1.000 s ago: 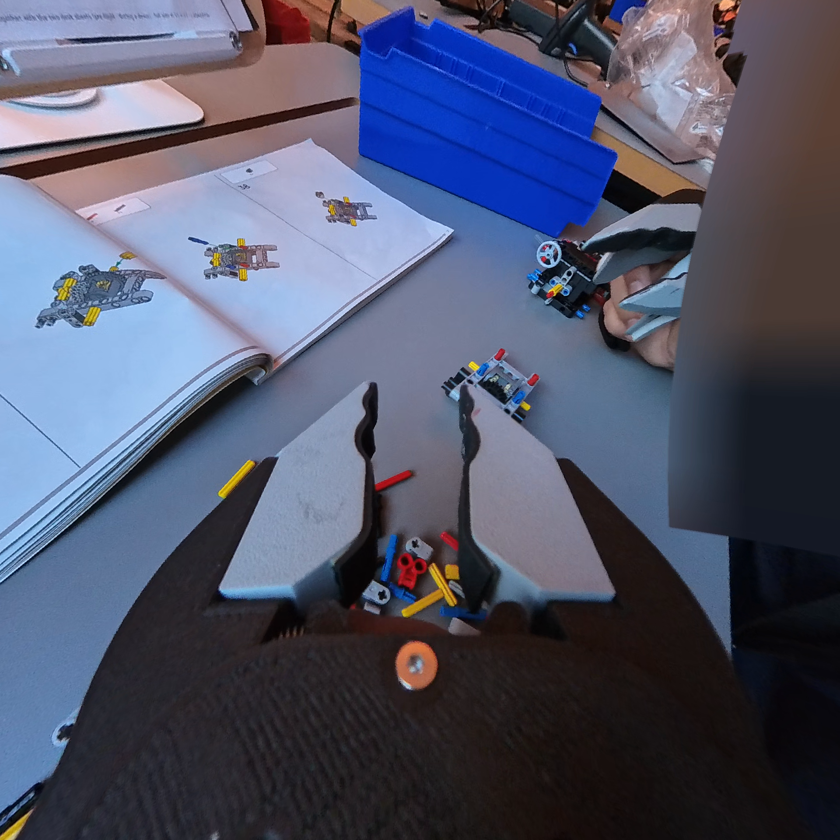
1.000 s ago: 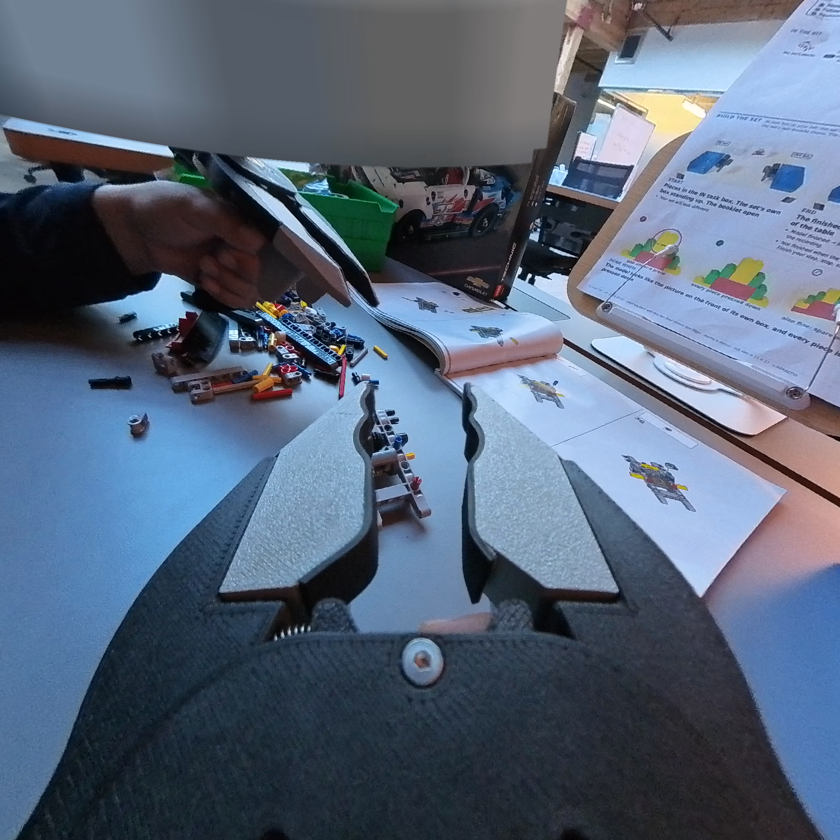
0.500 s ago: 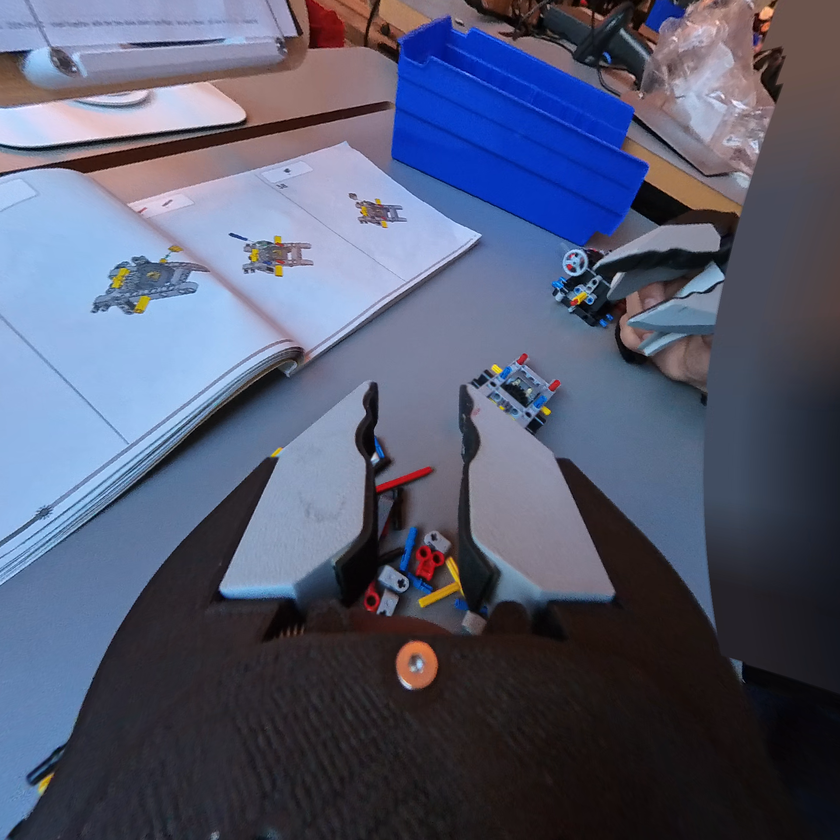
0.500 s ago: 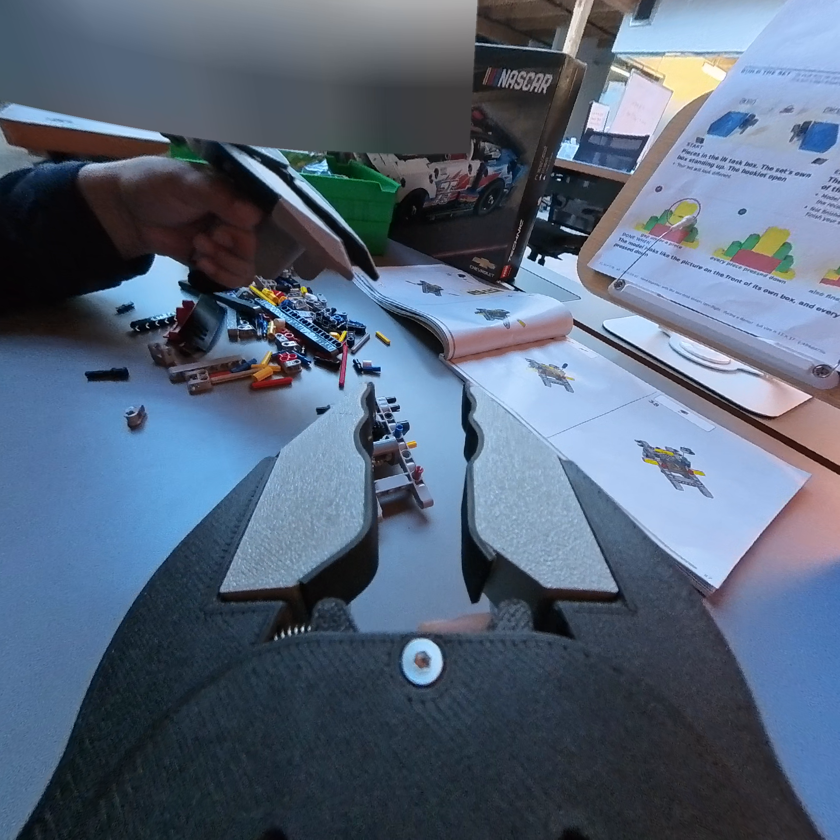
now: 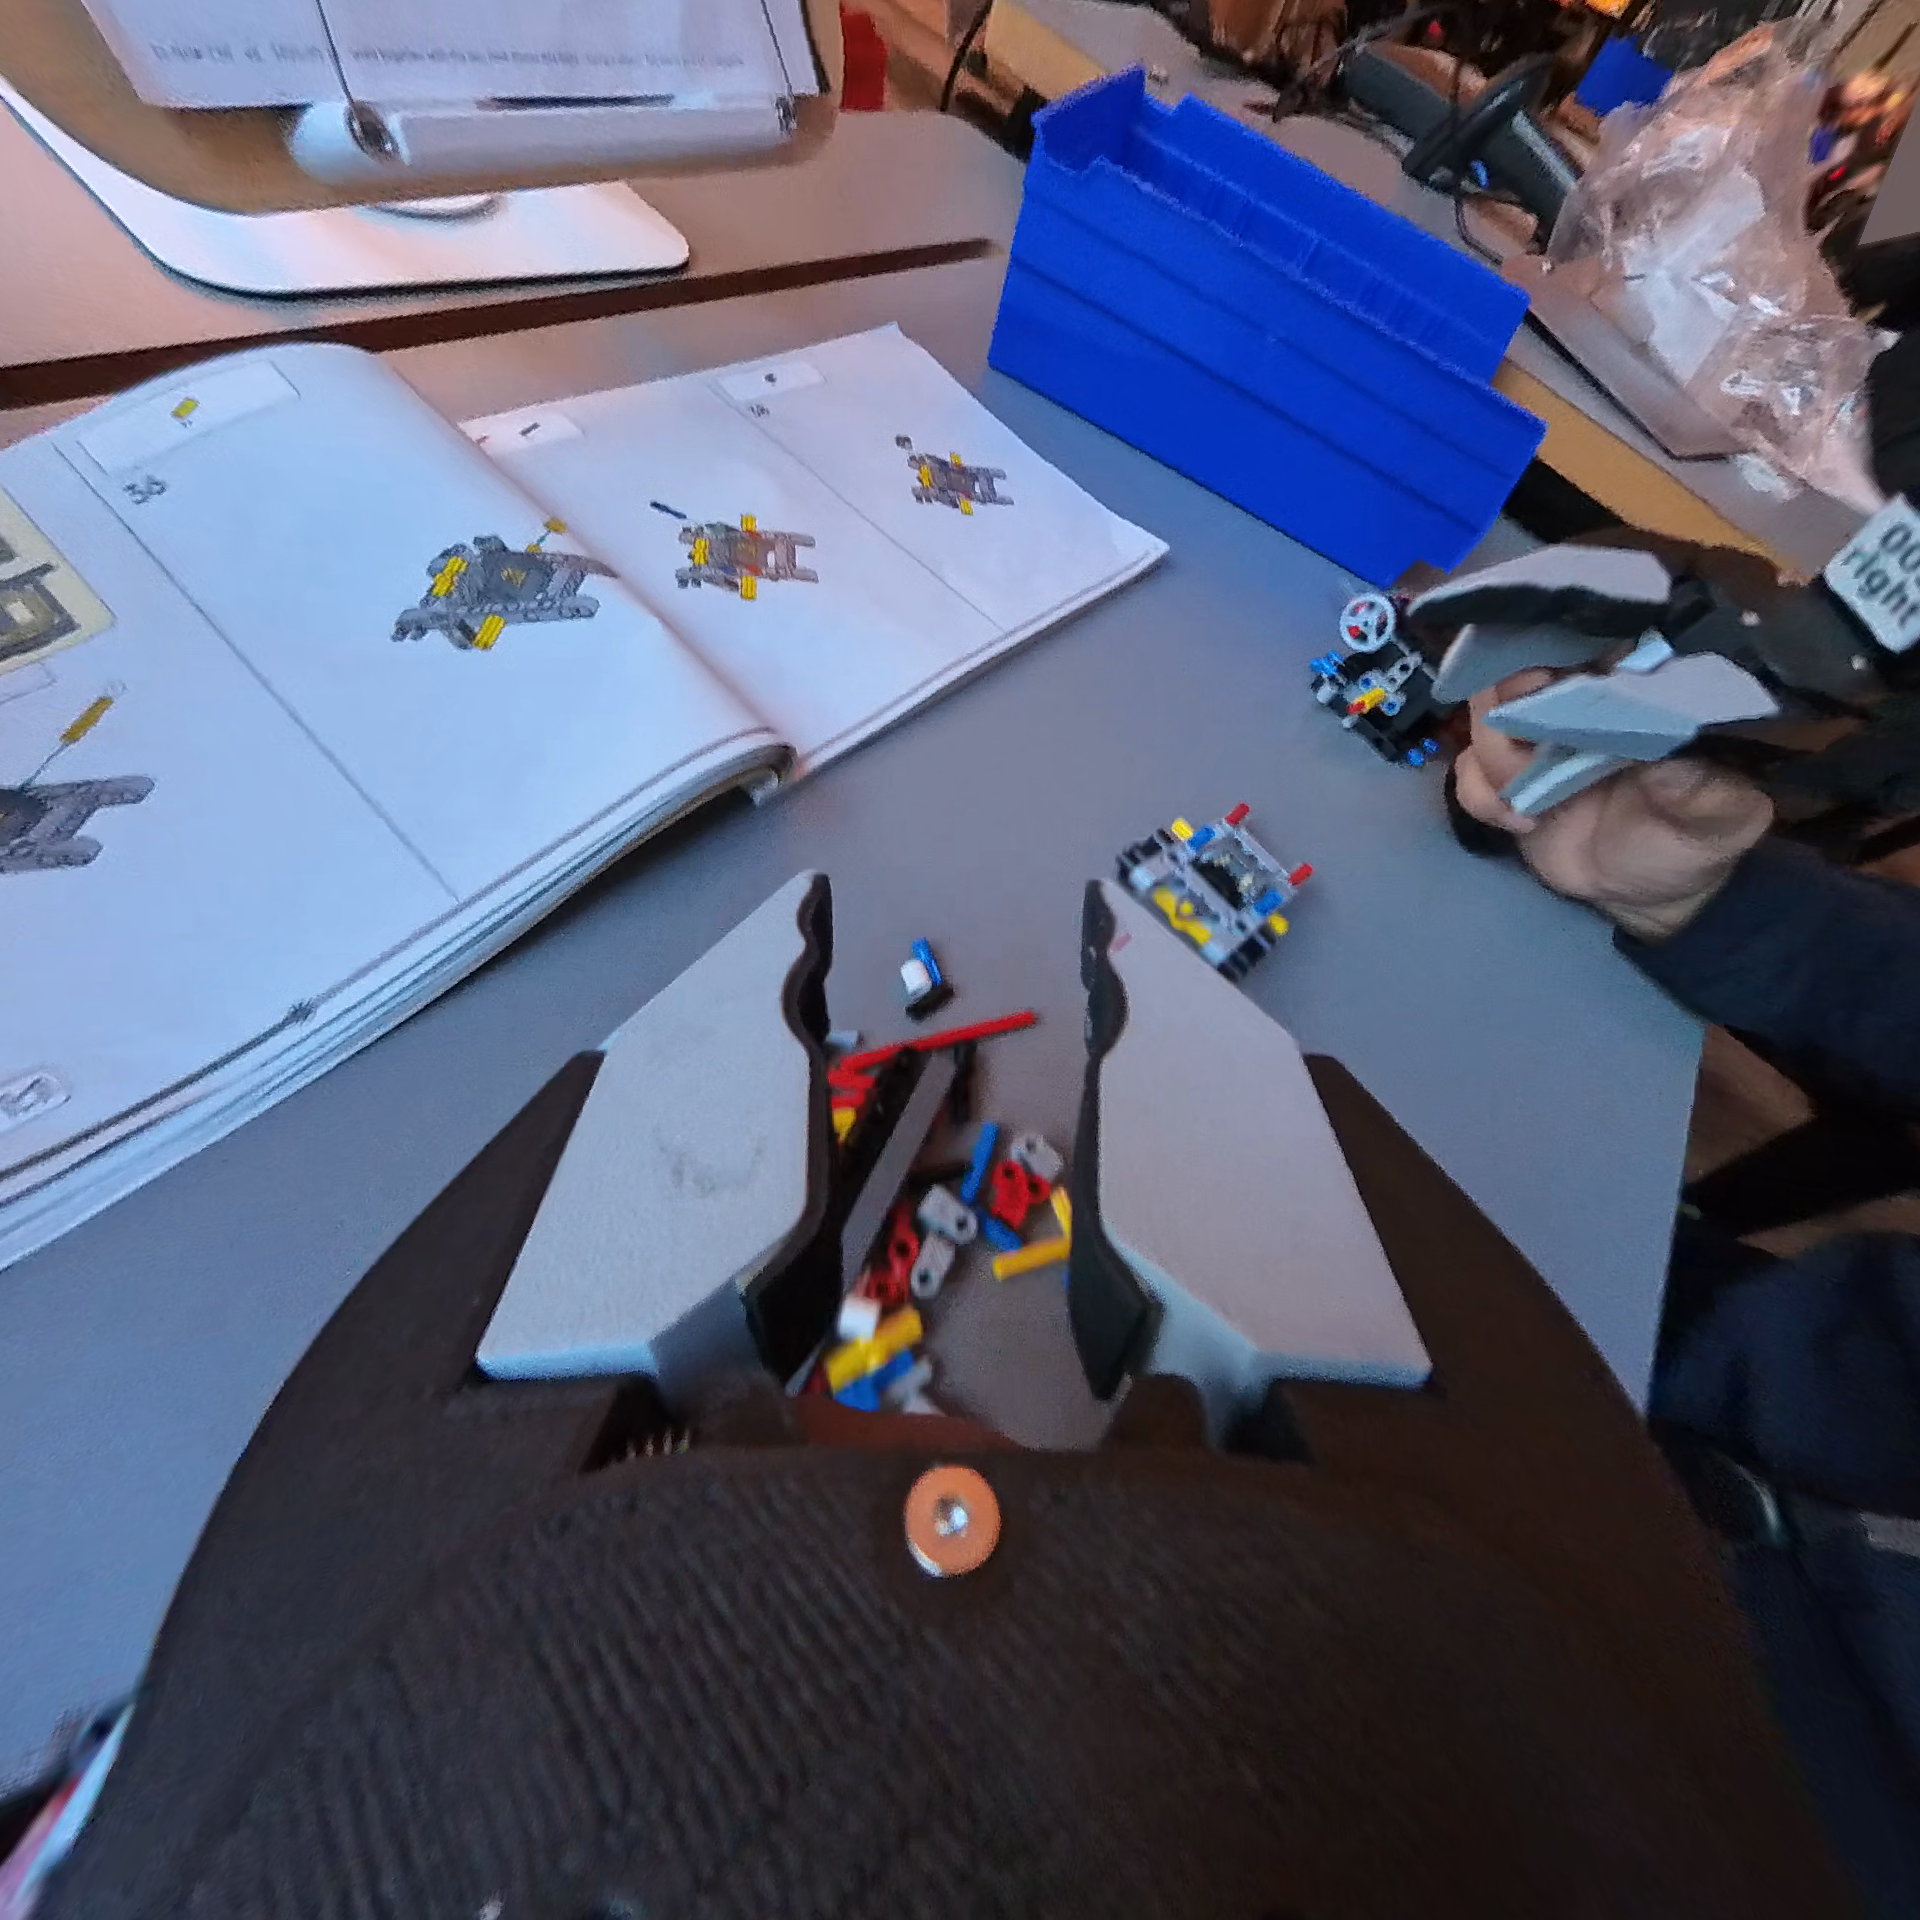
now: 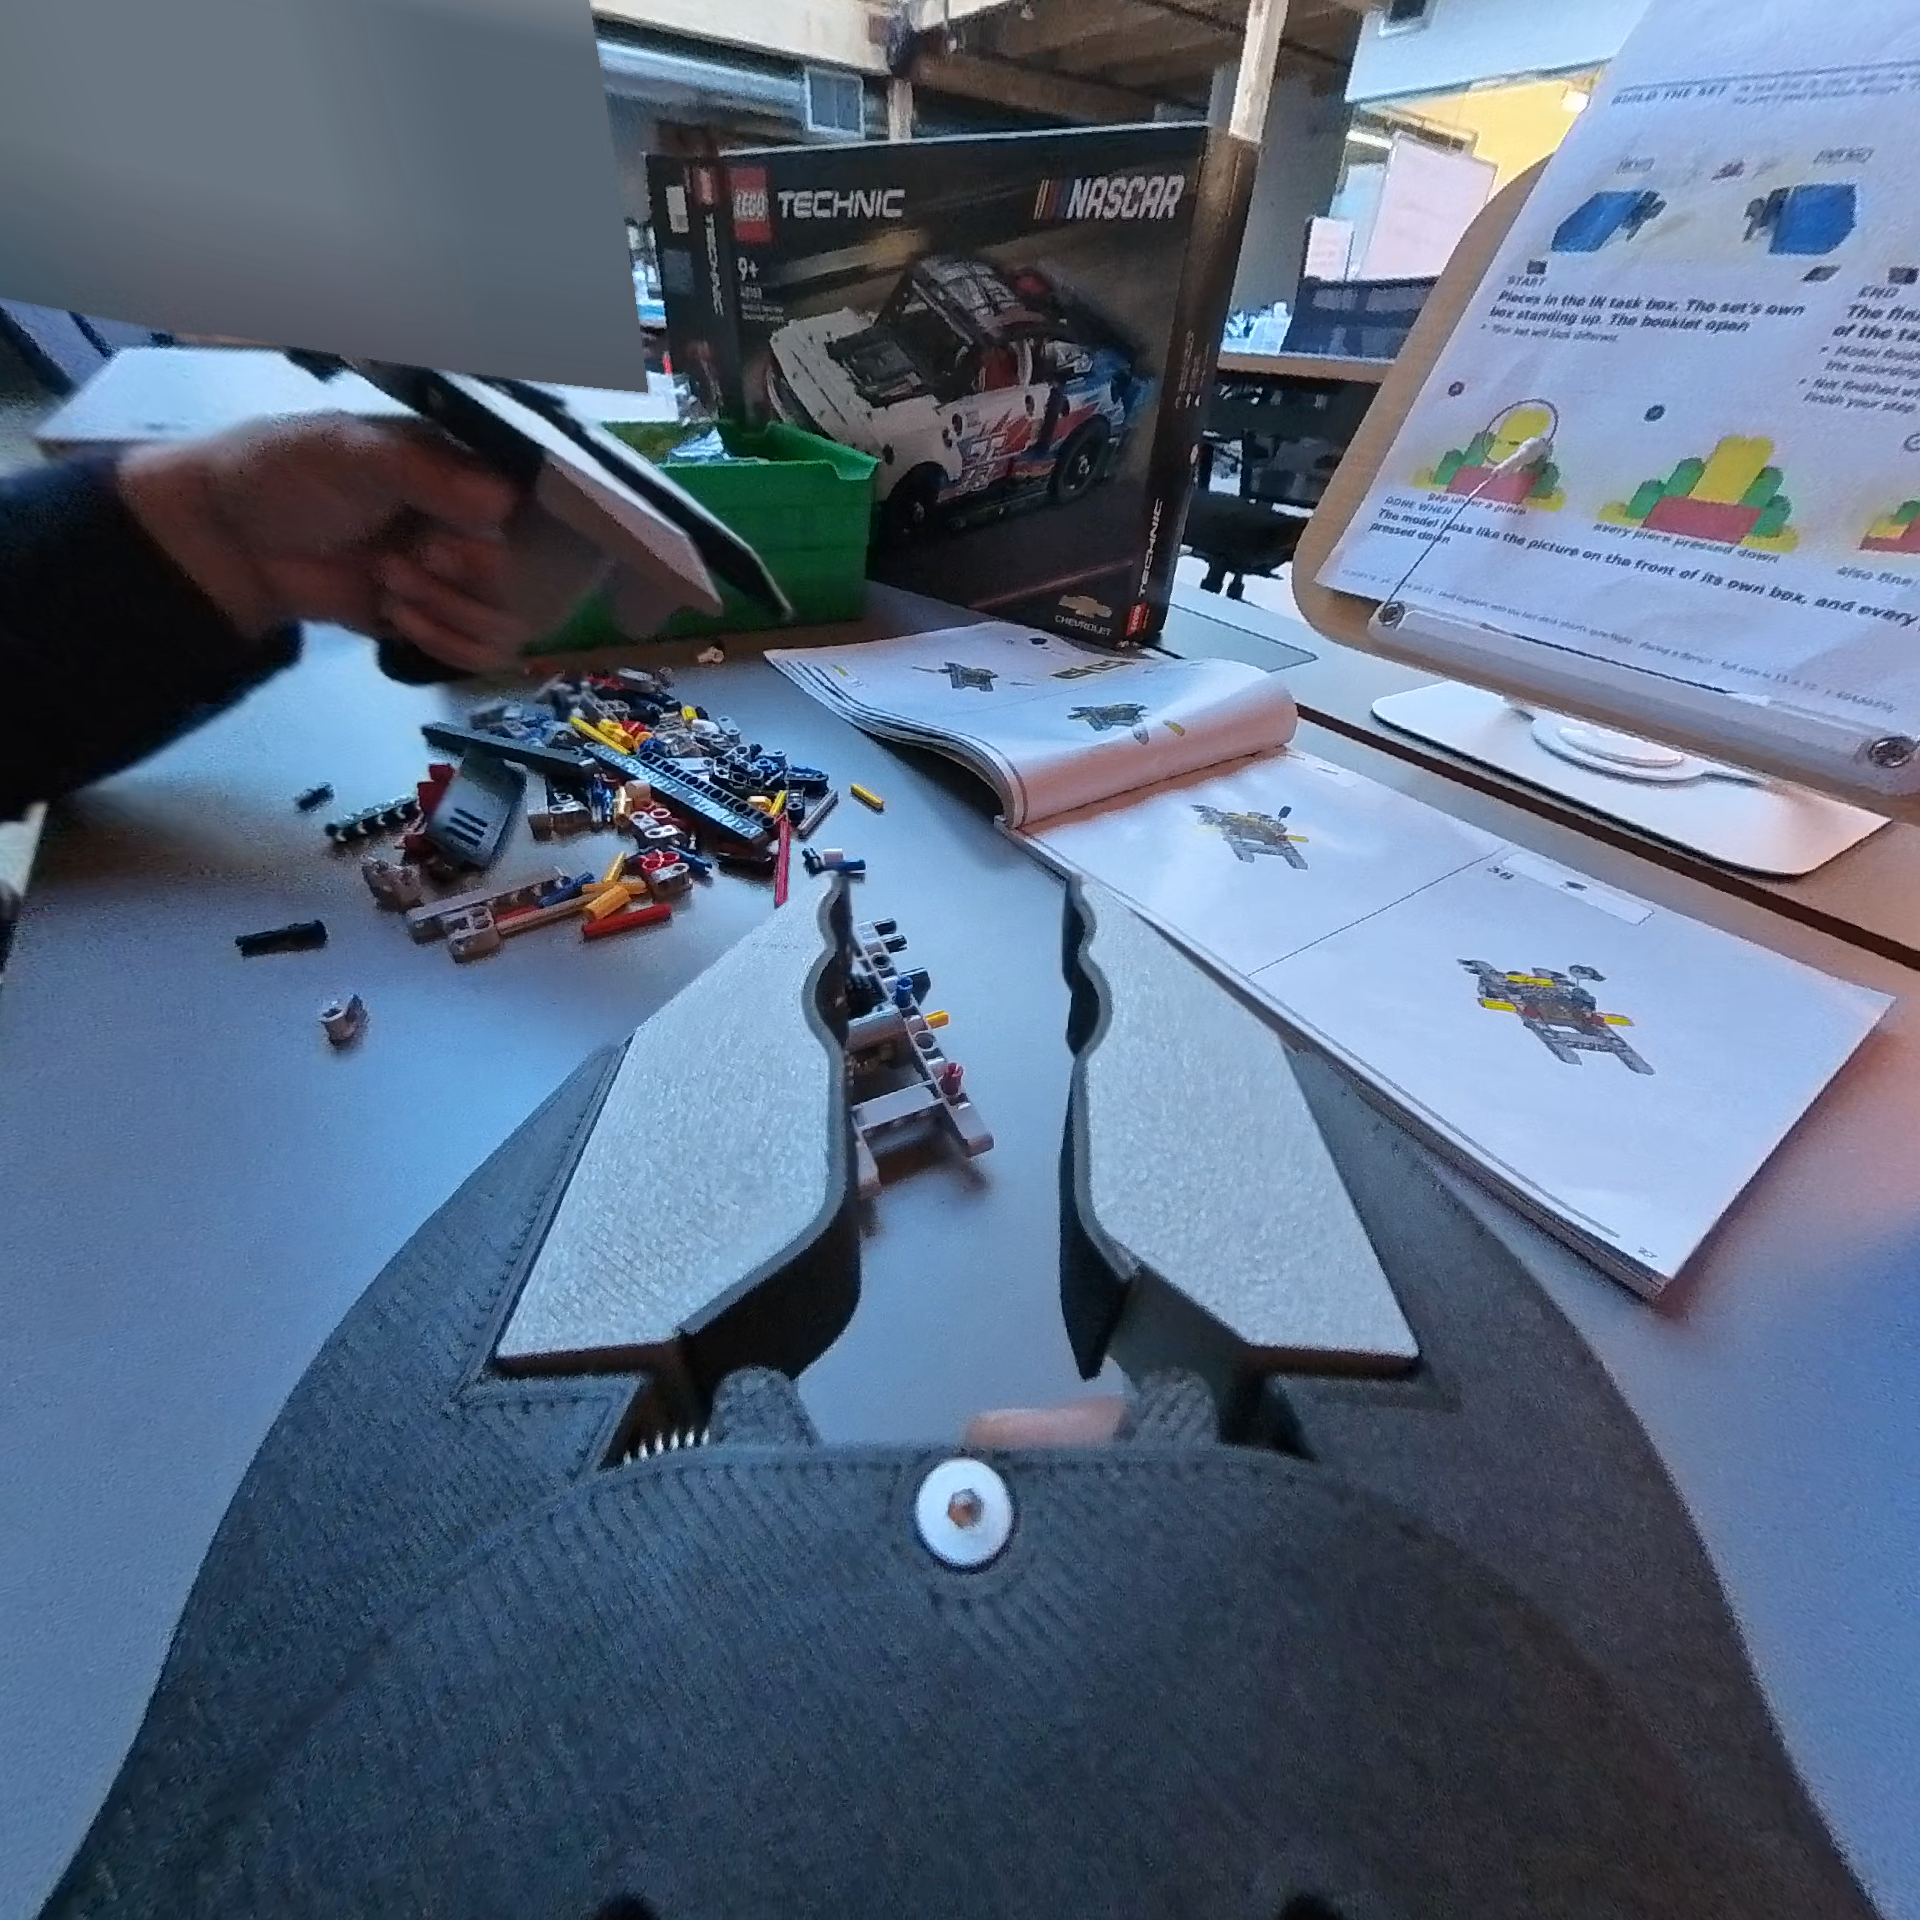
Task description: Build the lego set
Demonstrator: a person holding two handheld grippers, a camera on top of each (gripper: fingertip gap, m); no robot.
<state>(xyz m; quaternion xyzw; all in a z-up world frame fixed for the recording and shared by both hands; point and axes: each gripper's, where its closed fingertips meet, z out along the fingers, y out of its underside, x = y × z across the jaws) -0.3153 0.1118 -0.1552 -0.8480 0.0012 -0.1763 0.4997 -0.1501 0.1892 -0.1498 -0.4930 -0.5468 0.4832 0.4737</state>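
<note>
My left gripper (image 5: 956, 909) is open and empty, hovering over a pile of small loose building pieces (image 5: 935, 1226) on the grey table (image 5: 987, 748). A red axle (image 5: 951, 1037) and a small blue-and-white piece (image 5: 920, 975) lie just under its tips. A small grey assembly (image 5: 1216, 883) sits right of its right finger. My right gripper (image 6: 951, 904) is open and low over the table. A grey-and-black assembly (image 6: 904, 1049) lies between its fingers, close to the left one and clear of the right pad. The right gripper (image 5: 1455, 665) also shows in the left wrist view, beside a black assembly with a white wheel (image 5: 1371, 675).
An open instruction booklet (image 5: 520, 644) lies to the left, with a blue bin (image 5: 1247, 343) behind it. A green bin (image 6: 790, 520), a set box (image 6: 956, 374) and an instruction stand (image 6: 1621, 436) are at the back. A hand holds the left gripper (image 6: 644, 530) above the pile (image 6: 623, 790). One gripper's finger ends stand about 20 cm off the other's. The small blue-and-white piece (image 5: 920, 975) lies some 9 cm from my left tips, 20 cm from my right tips.
My left jaws have opened wider and the left gripper has lifted and shifted over the pile. The right gripper has barely moved and its jaws stand slightly wider.
</note>
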